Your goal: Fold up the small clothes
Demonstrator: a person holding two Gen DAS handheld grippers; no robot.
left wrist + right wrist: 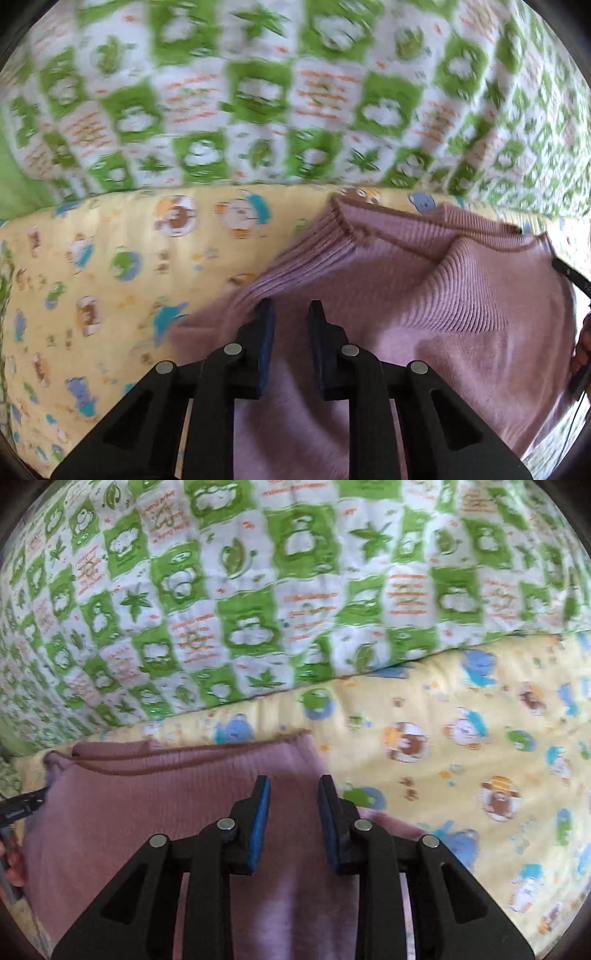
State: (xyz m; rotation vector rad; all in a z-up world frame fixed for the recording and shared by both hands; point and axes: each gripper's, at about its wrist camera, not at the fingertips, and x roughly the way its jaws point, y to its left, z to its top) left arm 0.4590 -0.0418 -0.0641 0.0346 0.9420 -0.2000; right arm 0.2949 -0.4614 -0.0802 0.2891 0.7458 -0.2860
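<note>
Right wrist: both tools (293, 786) (291, 310) unclenched above pink sweater's (166, 797) ribbed hem, yellow sheet (461, 775) alongside.

The left gripper (291, 314) points forward and downward, its two dark-padded fingers (266, 332) standing a narrow gap apart with nothing visibly pinched between the tips. The right gripper (294, 790) tilts down likewise, its blue-padded fingers (259, 812) parted a little wider, the gap between them clear. A hand (13, 864) shows at the left edge of the right wrist view.
</note>
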